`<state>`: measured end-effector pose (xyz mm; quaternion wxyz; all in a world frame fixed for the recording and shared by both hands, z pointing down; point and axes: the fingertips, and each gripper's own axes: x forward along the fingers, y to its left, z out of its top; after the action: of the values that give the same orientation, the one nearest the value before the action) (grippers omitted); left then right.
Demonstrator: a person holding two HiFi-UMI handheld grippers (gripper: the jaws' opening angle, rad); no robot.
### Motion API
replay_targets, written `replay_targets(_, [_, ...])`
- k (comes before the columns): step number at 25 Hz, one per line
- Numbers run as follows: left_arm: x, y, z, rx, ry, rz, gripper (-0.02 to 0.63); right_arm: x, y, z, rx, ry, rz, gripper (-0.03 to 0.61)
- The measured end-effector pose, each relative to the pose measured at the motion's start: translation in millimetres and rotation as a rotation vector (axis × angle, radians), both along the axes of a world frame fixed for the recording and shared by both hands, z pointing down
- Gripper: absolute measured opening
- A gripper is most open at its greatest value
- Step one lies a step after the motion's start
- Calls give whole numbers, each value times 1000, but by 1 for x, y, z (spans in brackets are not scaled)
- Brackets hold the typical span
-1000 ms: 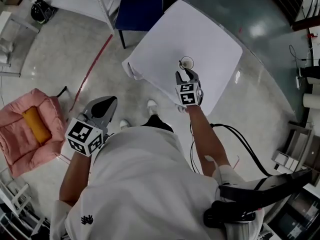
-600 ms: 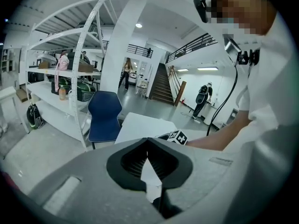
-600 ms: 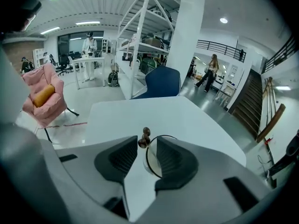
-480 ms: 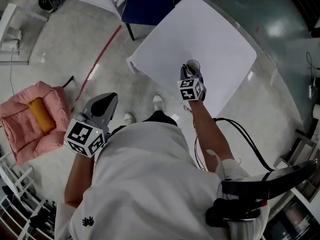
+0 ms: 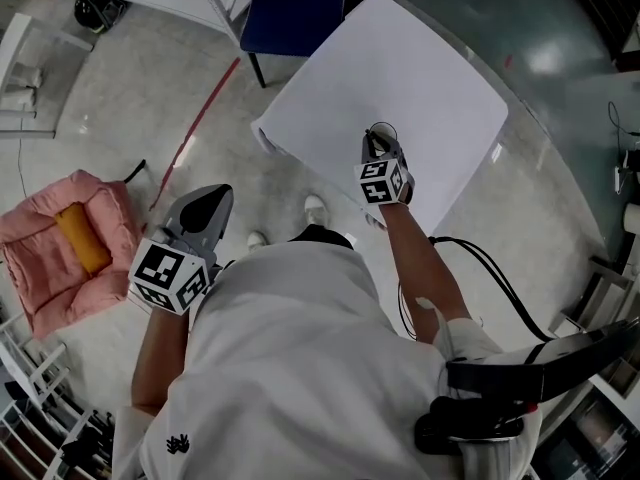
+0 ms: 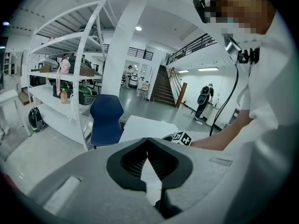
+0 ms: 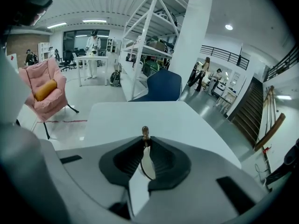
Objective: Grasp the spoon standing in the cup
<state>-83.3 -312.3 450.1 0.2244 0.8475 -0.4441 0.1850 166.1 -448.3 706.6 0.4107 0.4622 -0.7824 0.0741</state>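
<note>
- Head view: the right gripper (image 5: pixel 375 141) reaches out over a white table (image 5: pixel 420 58), its jaws right at the cup (image 5: pixel 384 127), which stands on the table just ahead of the marker cube; the spoon is too small here to tell from the jaws; the left gripper (image 5: pixel 212 200) is held low beside the person's body, well apart from the table and over bare floor; out past the left gripper sits a pink armchair (image 5: pixel 40 268) with an orange cushion (image 5: pixel 78 238); a blue chair (image 5: pixel 290 8) stands beyond the table's far edge.
- Left gripper view: the left gripper (image 6: pixel 147 143) has its jaws drawn together, tips meeting, with nothing between them; ahead of the jaws lie the white table (image 6: pixel 145 125) and the blue chair (image 6: pixel 106 118); the right gripper's marker cube shows just beyond the jaw tips, to their right; a white shelf rack (image 6: pixel 70 69) stands off to the left.
- Right gripper view: the right gripper (image 7: pixel 145 140) has its jaws closing to a narrow gap; the spoon (image 7: pixel 145 132) stands upright between the tips, its knobbed end poking up just above them, and the tips look to be on the handle from both sides; a curved edge of the cup shows lower down in the gap, under the jaws; the table (image 7: pixel 187 120) spreads ahead of the gripper; beyond it stand the blue chair (image 7: pixel 161 85) and the shelf rack (image 7: pixel 154 45); the pink armchair (image 7: pixel 56 99) with its orange cushion (image 7: pixel 45 90) sits far to the left.
</note>
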Motion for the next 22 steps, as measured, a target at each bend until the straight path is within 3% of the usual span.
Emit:
replay_targets(9, [-20,23,-9,41,44,25,12,-7,16,-53,81,-11,23,49])
replay_targets(22, [-60,71,-21,90,103,65,12,-66,68,-152,182,-35,-34,48])
